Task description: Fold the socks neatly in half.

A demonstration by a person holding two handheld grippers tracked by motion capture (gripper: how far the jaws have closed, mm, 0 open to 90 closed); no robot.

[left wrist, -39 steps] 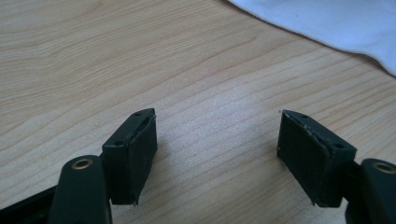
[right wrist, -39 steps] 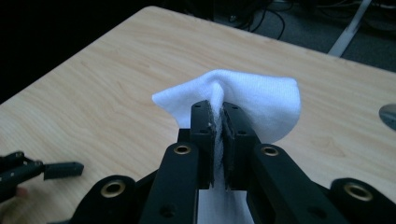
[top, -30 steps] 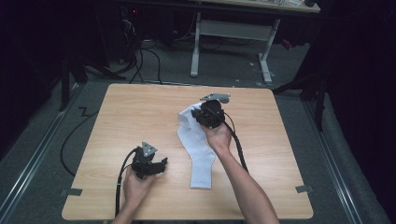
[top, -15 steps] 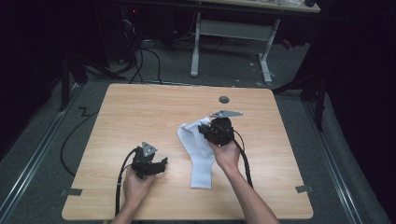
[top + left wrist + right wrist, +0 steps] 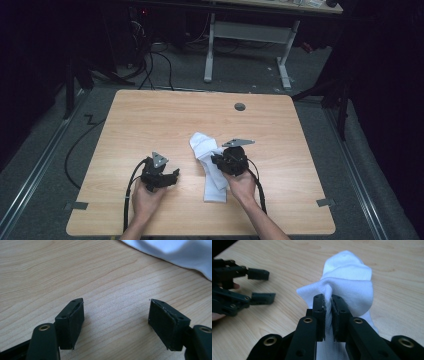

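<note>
A white sock (image 5: 214,190) lies on the wooden table (image 5: 150,120) right of centre, its far end bunched and doubled over. My right gripper (image 5: 216,160) is shut on that bunched end; in the right gripper view the cloth (image 5: 347,277) is pinched between the jaws of the gripper (image 5: 328,305). My left gripper (image 5: 175,176) rests low on the table to the left of the sock, open. The left gripper view has bare wood between the jaws of that gripper (image 5: 116,322) and the sock's edge (image 5: 180,252) farther off. The left gripper (image 5: 260,285) also appears at the left of the right gripper view.
A small round hole (image 5: 240,106) sits near the table's far edge. Tape marks (image 5: 76,205) lie beside the near corners. Beyond the table stand a white desk frame (image 5: 250,35) and floor cables (image 5: 150,70).
My right gripper has come toward the person and down, carrying the sock's far end back over the rest of the sock. The left gripper has stayed put.
</note>
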